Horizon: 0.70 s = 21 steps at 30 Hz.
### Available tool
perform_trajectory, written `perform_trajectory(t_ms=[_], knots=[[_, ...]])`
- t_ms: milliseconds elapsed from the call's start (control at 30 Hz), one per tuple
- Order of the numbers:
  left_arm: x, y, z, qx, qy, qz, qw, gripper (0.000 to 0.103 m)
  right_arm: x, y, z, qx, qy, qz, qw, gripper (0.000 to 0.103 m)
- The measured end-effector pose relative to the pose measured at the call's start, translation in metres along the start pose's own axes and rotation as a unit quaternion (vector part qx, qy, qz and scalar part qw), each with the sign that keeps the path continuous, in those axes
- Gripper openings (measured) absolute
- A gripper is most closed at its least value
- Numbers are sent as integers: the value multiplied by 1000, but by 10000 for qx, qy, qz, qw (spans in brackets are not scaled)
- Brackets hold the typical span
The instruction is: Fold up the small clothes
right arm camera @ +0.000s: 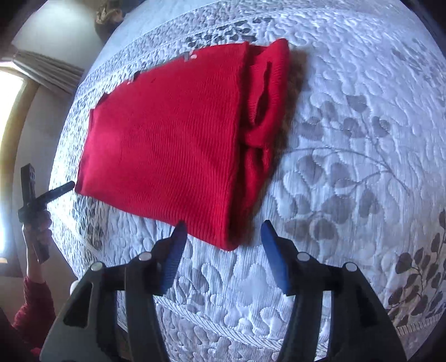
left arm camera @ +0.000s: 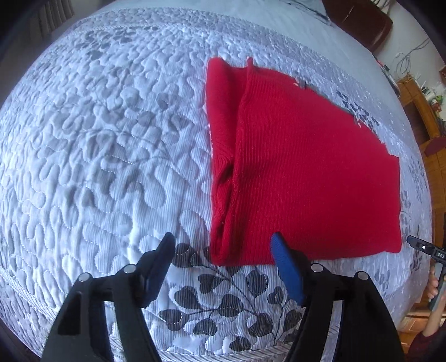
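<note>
A red ribbed knit garment [left arm camera: 301,167] lies folded flat on the quilted bedspread [left arm camera: 97,139], with a sleeve folded along its left side in the left wrist view. It also shows in the right wrist view [right arm camera: 167,144], the sleeve along its right side. My left gripper [left arm camera: 223,245] is open and empty, just short of the garment's near edge. My right gripper [right arm camera: 223,231] is open and empty, its jaws on either side of the garment's near corner, above it. The other gripper shows at the far right of the left wrist view [left arm camera: 426,247] and at the far left of the right wrist view [right arm camera: 47,195].
The grey-white bedspread [right arm camera: 348,139] with dark leaf print covers the bed. A dark wooden headboard [left arm camera: 359,19] stands at the far end. Wooden furniture [left arm camera: 418,105] and cables are to the right. A curtained window [right arm camera: 16,92] is on the left.
</note>
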<state>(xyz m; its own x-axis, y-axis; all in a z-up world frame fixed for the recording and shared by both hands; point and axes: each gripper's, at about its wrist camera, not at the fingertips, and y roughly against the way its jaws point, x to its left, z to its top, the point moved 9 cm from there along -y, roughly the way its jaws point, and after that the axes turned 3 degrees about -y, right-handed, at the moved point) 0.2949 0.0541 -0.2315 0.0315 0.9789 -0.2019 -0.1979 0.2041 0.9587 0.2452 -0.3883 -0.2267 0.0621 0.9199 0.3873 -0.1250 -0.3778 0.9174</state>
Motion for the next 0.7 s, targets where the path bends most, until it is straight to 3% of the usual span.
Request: perform_trajectory(t_ms=[133,333,367,400,433,467,500,533,700], knots=[[-9,-22,5,198,81,-208,9996,71,-7,-15,1,230,-185,149,9995,55],[-16,-37,9,182,35,-67,9998,69,-5,-41,3,367,-421,525,9971,54],[-17,-38,9,177,2,-16,9998,64,-2,-42,5,359,-488,794,9950,53],[-22,-40,11,170,-28,-26,9998,50,1,-44,7,379,-541,970,9931,49],[-24,-40,11,174,-37,-31,9998,46,2,-45,8,394,-605,1080,9915,43],[-27,-41,13,170,-21,-29,9998,35,3,-49,10,414,-680,1191,9897,39],[-28,-41,12,184,0,-101,9998,17,4,-51,10,440,-706,1245,9887,25],[-32,-41,11,227,70,-262,9994,16,4,-52,10,455,-759,1297,9876,13],[-34,-27,7,160,212,-306,9992,11,8,-26,6,228,-704,1402,9874,10]])
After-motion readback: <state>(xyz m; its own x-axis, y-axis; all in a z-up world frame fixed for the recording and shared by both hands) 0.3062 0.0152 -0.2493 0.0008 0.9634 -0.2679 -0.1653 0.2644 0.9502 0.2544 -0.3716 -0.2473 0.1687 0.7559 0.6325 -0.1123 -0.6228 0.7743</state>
